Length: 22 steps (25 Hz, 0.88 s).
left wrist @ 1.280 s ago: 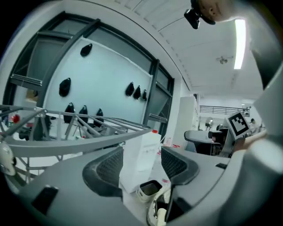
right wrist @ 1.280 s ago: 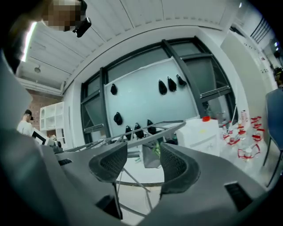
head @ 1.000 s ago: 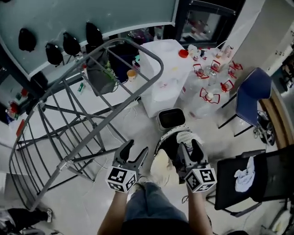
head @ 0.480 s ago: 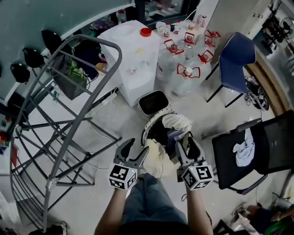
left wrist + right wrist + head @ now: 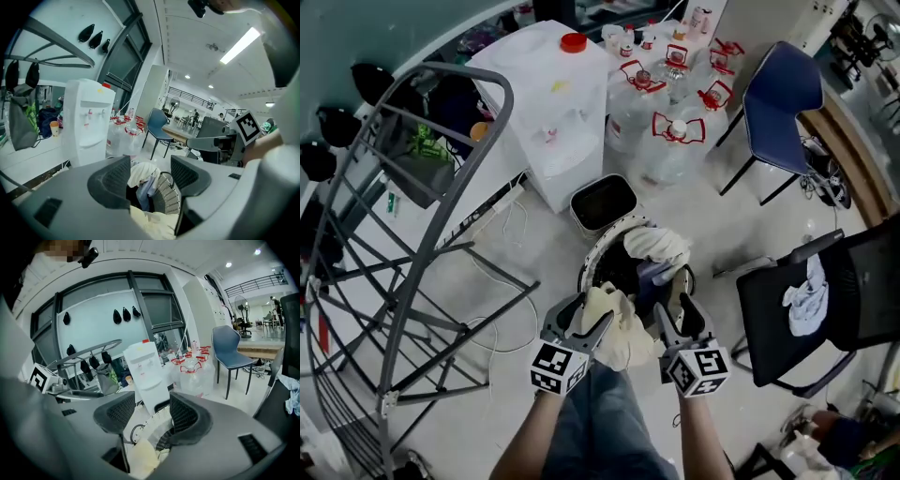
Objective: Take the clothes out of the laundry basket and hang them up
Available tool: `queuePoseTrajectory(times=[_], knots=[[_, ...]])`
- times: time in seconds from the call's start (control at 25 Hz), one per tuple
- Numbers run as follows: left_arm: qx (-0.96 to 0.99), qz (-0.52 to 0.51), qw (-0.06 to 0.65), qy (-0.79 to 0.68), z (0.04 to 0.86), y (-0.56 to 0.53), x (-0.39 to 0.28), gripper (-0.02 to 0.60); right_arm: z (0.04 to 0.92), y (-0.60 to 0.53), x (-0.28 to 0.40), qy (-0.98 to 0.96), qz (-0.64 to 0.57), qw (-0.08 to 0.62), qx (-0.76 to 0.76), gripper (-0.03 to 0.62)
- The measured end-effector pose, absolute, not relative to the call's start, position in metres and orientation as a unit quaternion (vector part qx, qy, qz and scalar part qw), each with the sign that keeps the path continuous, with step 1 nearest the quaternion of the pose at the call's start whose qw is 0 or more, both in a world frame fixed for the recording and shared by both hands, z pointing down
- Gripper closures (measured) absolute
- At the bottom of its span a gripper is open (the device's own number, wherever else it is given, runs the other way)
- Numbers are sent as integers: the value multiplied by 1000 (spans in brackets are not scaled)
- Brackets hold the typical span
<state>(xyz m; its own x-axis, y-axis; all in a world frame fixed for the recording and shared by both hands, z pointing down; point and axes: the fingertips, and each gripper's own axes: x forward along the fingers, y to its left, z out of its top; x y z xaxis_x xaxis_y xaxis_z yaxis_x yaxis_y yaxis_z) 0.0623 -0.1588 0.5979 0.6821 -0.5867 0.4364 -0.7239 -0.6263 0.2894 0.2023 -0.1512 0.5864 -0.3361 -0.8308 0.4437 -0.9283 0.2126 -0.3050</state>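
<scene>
A round white laundry basket (image 5: 598, 255) stands on the floor just ahead of me. It holds a white garment (image 5: 656, 244), a bluish one (image 5: 651, 276) and a cream garment (image 5: 615, 326) draped over its near rim. My left gripper (image 5: 584, 314) hovers open at the cream garment's left side. My right gripper (image 5: 675, 311) is open at the basket's near right rim. In the left gripper view the open jaws (image 5: 150, 176) frame the white garment (image 5: 142, 171), with the cream garment (image 5: 152, 224) below. The right gripper (image 5: 147, 416) looks over the basket rim (image 5: 151, 426). Nothing is held.
A grey drying rack (image 5: 441, 234) fills the left. Behind the basket are a small dark bin (image 5: 602, 202), a white water dispenser (image 5: 546, 103) and several water bottles (image 5: 670, 112). A blue chair (image 5: 783, 94) and a black chair (image 5: 862, 281) bearing a white cloth (image 5: 806, 298) stand at the right.
Both grippers have dropped and moved forward to the basket's near rim, still open. The head view has tilted, so the basket sits closer and the rack has slid left.
</scene>
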Motion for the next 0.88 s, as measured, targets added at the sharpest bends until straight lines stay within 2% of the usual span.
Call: queuePoseTrajectory(times=[0.56,0.88], knots=[[918,201,198,-280,689,-239,162,318,667,-219,290,-754,223,156,597,378],[922,262,180,-223,770,-295,226,318,745,-267,337,-743,223,225,590,378]])
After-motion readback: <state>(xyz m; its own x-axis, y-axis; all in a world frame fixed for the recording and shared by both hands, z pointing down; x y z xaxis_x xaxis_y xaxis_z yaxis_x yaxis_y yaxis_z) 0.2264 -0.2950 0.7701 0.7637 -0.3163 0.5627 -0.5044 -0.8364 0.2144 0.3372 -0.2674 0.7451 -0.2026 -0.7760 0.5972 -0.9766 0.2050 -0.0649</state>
